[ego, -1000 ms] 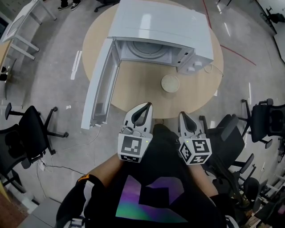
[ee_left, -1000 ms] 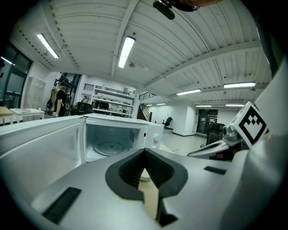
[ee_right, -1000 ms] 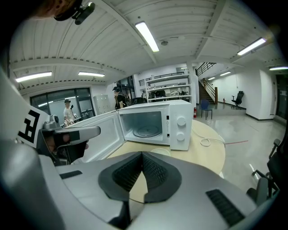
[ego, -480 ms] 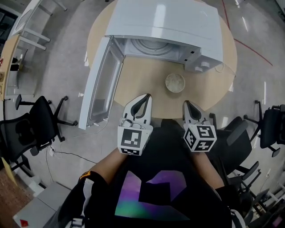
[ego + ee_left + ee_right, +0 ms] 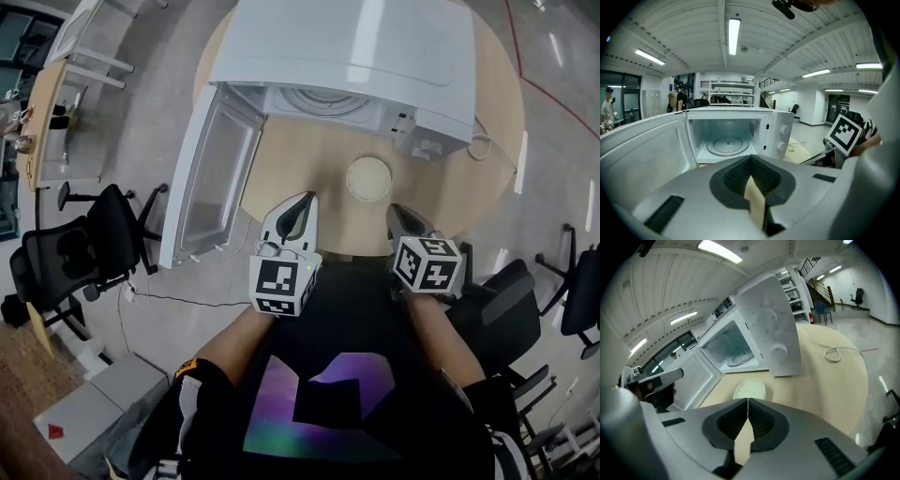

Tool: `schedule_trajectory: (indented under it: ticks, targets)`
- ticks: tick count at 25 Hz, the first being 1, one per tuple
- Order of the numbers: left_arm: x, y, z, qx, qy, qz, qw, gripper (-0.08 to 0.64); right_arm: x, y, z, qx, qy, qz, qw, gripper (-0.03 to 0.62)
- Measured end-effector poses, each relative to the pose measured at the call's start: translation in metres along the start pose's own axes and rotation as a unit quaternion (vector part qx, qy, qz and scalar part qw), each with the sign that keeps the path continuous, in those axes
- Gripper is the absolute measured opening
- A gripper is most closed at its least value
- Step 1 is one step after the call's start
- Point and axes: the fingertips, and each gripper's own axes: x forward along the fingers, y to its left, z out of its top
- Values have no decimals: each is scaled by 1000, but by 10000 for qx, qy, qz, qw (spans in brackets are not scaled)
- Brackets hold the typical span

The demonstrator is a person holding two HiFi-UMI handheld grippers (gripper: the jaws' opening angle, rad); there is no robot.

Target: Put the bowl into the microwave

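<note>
**On the surface, the bowl awaits pickup**

Head view: the bowl sits on the surface before the open microwave, just beyond the right tool.

Left gripper view: the left tool has its jaws together, empty.

Right gripper view: jaws likewise together; they should part, then pinch the near rim squarely.

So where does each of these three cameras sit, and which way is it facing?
Head view: on the person's head, facing steeply down at the table, open microwave and bowl; the left gripper and right gripper show.
Left gripper view: on the left gripper, facing along its shut jaws into the microwave.
Right gripper view: on the right gripper, facing over its shut jaws at the bowl.
Shared: all three show the microwave.
</note>
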Motion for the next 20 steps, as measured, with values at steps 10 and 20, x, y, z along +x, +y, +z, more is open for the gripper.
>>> schedule_trajectory:
  ticks: [10,20]
  targets:
    - [23,-17,-16,-123,387,318,9987,46,21,-21,6,182,207,672,9974,17]
    - [42,-5,-12,-50,443,156,9989,46,44,-31,8,736,256,503,9957,49]
